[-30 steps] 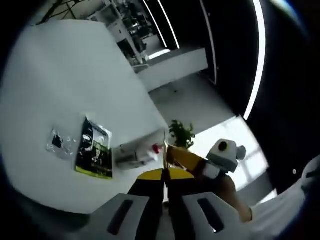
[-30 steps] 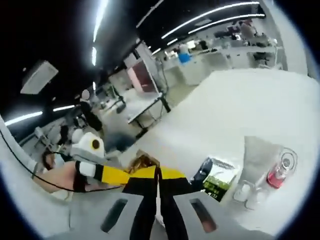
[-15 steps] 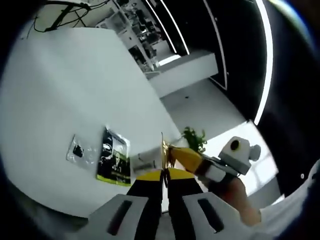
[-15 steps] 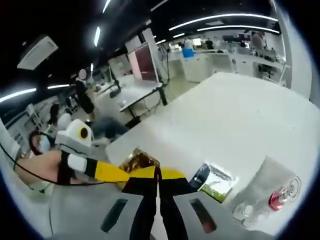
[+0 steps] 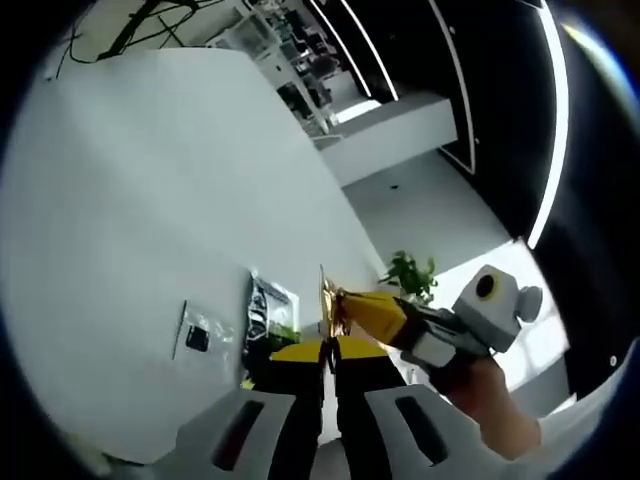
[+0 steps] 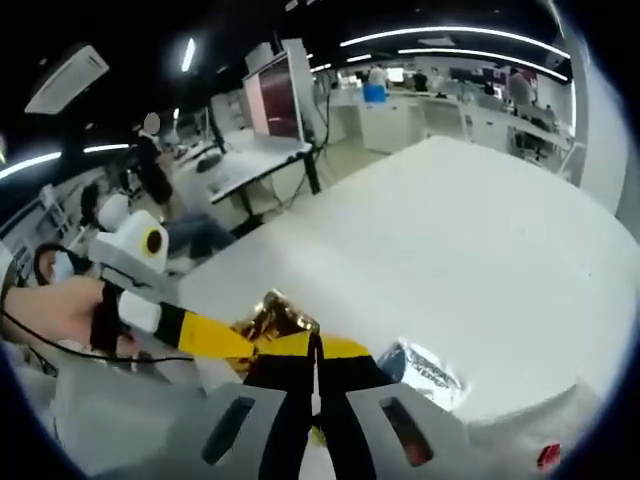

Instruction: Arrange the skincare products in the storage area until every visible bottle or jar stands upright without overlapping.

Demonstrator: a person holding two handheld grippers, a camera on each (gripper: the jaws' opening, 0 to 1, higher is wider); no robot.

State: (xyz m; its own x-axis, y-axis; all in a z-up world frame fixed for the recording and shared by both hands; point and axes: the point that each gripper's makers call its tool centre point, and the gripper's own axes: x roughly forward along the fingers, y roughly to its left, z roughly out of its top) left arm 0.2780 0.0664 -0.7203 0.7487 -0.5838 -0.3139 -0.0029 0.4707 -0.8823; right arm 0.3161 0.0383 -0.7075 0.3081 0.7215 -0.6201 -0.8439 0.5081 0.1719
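Down at the bottom middle of the left gripper view, the left gripper [image 5: 324, 368] has its two yellow-tipped jaws pressed together on a thin gold foil thing [image 5: 328, 308]. The right gripper [image 5: 345, 312] comes in from the right side and pinches the same gold foil thing. A hand [image 5: 490, 405] at the lower right holds that gripper, and it slants down toward the corner.

Left of the jaws, a dark packet [image 5: 263, 312] and a clear plastic bag [image 5: 198, 335] lie flat on the white table [image 5: 150, 180].

In the right gripper view, the right gripper [image 6: 314, 368] is also closed on the gold foil thing [image 6: 272, 318] at the bottom middle. The left gripper [image 6: 232, 346] reaches in from the left, and a hand [image 6: 65, 310] grips it at the left edge.

Just right of the jaws lies the dark packet [image 6: 420, 368]. A bit of red [image 6: 547, 455] shows at the lower right edge, too small to tell what it is. The white table [image 6: 440, 220] spreads out behind.
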